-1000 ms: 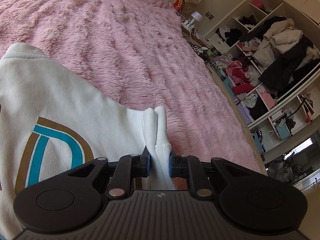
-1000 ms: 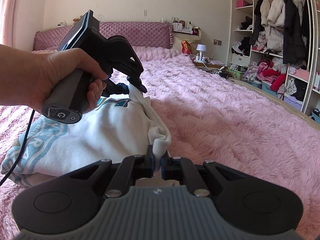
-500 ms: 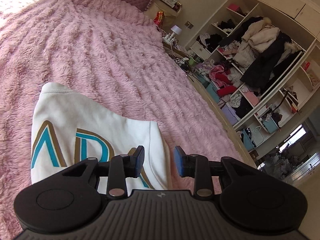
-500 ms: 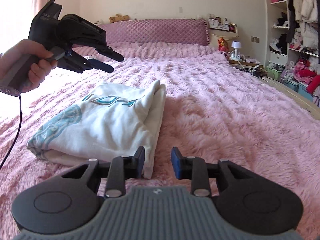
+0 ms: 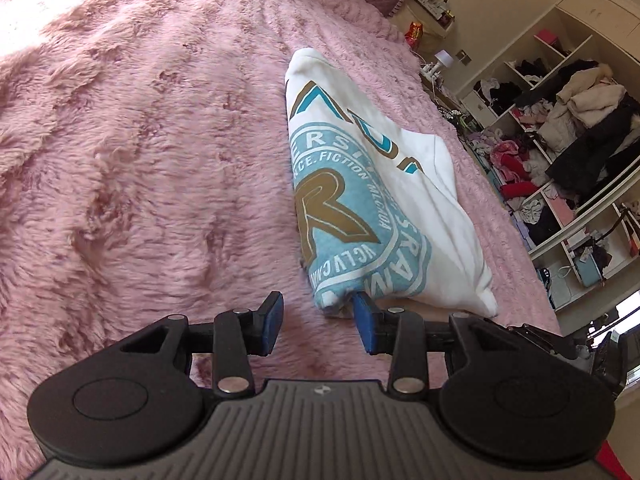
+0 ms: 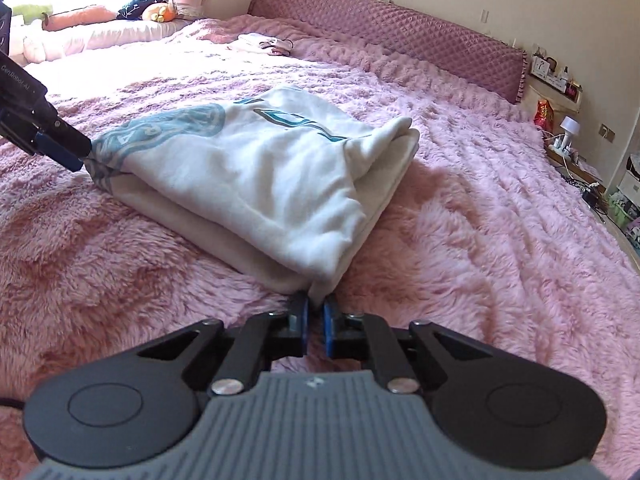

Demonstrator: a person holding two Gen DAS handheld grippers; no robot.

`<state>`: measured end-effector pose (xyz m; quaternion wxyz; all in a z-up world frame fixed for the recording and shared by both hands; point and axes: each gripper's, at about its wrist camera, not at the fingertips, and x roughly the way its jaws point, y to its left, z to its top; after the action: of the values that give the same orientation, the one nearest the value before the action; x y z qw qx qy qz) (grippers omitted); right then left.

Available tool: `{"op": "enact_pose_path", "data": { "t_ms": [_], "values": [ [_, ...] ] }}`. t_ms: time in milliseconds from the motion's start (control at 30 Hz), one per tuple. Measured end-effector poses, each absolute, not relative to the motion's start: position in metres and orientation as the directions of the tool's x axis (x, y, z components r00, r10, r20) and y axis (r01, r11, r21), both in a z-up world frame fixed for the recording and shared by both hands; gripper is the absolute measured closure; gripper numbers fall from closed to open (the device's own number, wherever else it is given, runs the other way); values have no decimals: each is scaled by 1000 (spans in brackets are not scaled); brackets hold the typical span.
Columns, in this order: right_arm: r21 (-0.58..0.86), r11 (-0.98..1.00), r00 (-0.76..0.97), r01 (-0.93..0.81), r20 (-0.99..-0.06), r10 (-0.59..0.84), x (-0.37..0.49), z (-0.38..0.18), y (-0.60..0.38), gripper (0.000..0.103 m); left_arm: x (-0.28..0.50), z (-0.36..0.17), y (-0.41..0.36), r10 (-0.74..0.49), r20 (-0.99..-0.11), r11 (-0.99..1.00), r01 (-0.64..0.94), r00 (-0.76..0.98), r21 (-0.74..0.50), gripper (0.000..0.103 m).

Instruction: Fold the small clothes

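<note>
Sweatshirt [image 6: 256,184] fabric is judged soft, thick and fairly light: it will drape and slump when lifted, and stacked layers may slide apart, so hold is best taken at corners or folded edges, pinching all layers together. The garment is white with a teal-and-brown circular emblem and large lettering, folded into a bulky, roughly rectangular bundle. It lies on the pink shaggy bed cover [image 6: 500,240], near the middle of the bed.

The right gripper [image 6: 313,312] is closed on the near white corner of the bundle, cloth pinched between its blue pads. The left gripper [image 5: 318,322] has just been opening; its jaws stand apart at the emblem corner, one pad touching the cloth, nothing clamped. Open shelves [image 5: 568,128] crammed with clothes stand beyond the bed.
</note>
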<state>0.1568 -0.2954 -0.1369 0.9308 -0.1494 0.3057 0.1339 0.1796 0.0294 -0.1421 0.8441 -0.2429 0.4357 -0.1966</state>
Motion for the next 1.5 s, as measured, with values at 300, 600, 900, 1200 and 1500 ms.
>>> {"op": "enact_pose_path", "data": {
  "t_ms": [300, 600, 900, 1200, 1500],
  "values": [
    [-481, 772, 794, -416, -606, 50, 150, -144, -281, 103, 183, -148, 19, -537, -642, 817, 149, 547, -557, 60],
    [-38, 948, 781, -316, -578, 238, 145, -106, -328, 99, 171, -146, 14, -480, -657, 862, 175, 582, -475, 60],
    [178, 947, 736, -269, -596, 321, 178, -115, -334, 82, 174, -142, 3, -437, -673, 894, 203, 597, -400, 54],
    [248, 944, 788, -218, -526, 320, 170, -104, -341, 103, 169, -133, -15, -428, -651, 904, 307, 627, -297, 90],
    [244, 953, 771, -180, -567, 290, 163, -112, -350, 103, 161, -132, -26, -367, -661, 925, 332, 654, -186, 93]
  ]
}}
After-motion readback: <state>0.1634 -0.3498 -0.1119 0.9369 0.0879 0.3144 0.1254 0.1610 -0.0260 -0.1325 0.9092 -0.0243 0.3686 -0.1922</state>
